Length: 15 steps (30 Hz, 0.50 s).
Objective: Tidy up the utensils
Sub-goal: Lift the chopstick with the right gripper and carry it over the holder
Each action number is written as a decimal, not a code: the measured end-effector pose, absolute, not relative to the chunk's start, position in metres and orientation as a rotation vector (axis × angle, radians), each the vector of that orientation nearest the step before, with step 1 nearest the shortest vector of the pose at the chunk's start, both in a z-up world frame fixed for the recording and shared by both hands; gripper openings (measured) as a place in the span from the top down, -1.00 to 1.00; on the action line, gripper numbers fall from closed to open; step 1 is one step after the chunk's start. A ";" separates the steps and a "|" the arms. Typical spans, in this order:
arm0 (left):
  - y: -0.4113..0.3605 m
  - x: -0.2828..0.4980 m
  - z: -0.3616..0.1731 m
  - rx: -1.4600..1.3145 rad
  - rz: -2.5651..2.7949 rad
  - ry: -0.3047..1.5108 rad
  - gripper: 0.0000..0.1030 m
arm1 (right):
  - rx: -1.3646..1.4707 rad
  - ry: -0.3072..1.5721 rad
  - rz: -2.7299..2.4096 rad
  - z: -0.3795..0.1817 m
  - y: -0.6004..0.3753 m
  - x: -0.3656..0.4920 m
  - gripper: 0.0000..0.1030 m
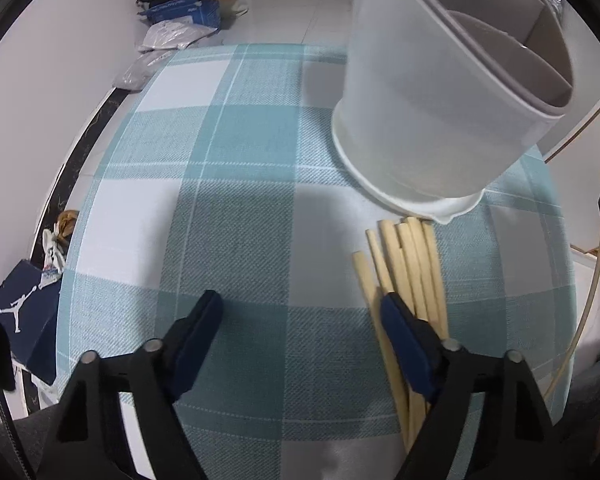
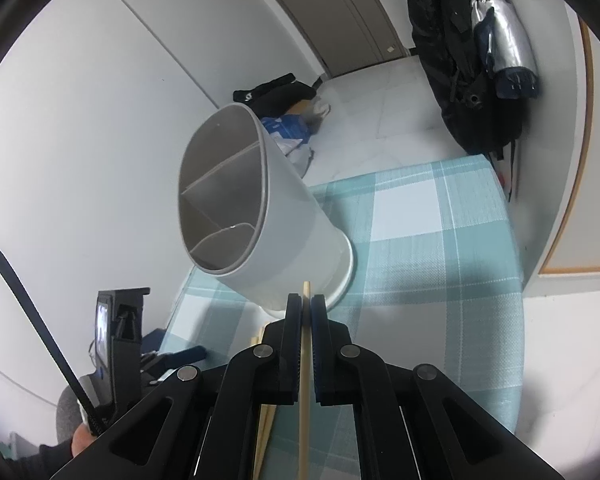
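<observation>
The utensil holder (image 1: 440, 92) is standing far right on the worktop (image 1: 220, 200), with the chopsticks (image 1: 412, 276) lying just near of it.

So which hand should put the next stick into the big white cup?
Probably the right gripper: it is shut on one wooden chopstick, pointing toward the white divided plastic holder. The left gripper is open beside the loose wooden chopsticks.

One white utensil holder (image 1: 432, 92) with three compartments stands on the checked worktop (image 1: 228, 208). Six loose chopsticks (image 1: 410, 268) lie in a bundle, and one further chopstick (image 2: 305, 364) is apart from them. Two tools show.
</observation>
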<state>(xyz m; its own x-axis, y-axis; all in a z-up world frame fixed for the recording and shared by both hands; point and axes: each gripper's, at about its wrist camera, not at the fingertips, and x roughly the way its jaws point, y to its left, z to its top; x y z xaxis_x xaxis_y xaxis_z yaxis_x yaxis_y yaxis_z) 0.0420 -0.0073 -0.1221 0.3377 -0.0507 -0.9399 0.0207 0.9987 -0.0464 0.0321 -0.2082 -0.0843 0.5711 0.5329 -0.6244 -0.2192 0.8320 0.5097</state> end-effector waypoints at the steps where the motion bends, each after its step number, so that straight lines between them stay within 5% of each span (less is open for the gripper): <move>1: -0.009 0.042 -0.122 -0.026 -0.048 1.223 -0.37 | 0.400 0.853 0.455 -0.082 -0.208 0.031 0.93; 6: -0.015 0.043 -0.120 0.003 -0.039 1.209 0.10 | 0.414 0.844 0.459 -0.081 -0.212 0.030 0.93; 11: -0.022 0.044 -0.120 0.010 -0.071 1.191 0.85 | 0.406 0.833 0.457 -0.077 -0.213 0.026 0.93; 15: -0.022 0.050 -0.121 -0.008 -0.083 1.177 0.93 | 0.405 0.828 0.451 -0.077 -0.215 0.024 0.92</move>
